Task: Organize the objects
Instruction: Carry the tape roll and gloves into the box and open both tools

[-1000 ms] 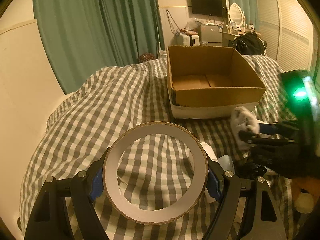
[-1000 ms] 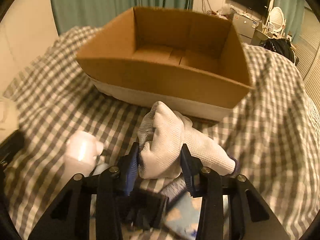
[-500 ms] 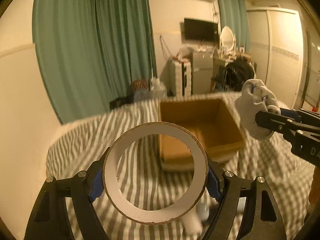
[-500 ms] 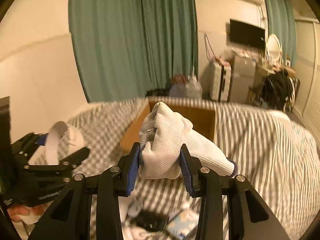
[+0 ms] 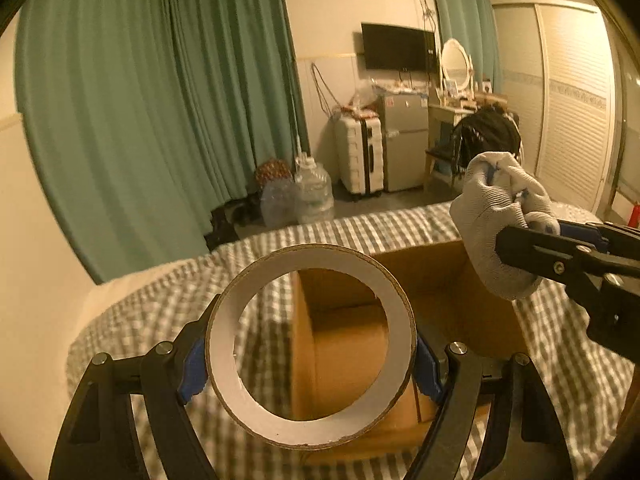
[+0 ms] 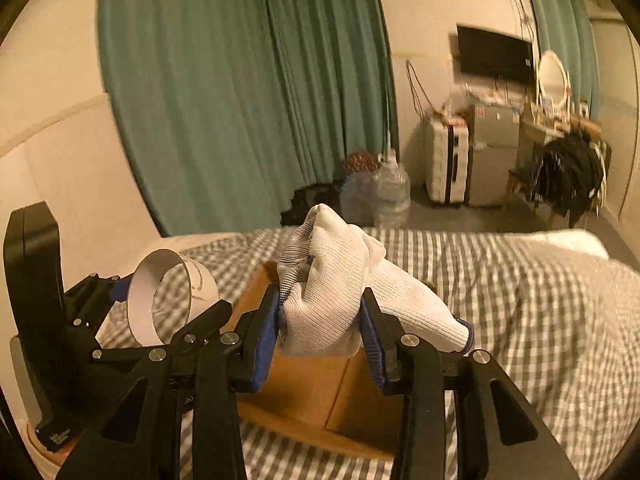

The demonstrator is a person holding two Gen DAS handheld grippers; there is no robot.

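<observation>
The ring (image 5: 310,346) is pinched across its rim by the left gripper (image 5: 310,364), held above the box (image 5: 436,276) on the checked bed (image 5: 160,312). A bunched glove (image 6: 336,280) is clamped in the right gripper (image 6: 320,336), also over the box. If either is released off-centre, a wall could be struck and the item bounced onto the cover; the limp glove cuff could be caught on a finger. Only bare cardboard is seen inside the box; its near corners are hidden.
</observation>
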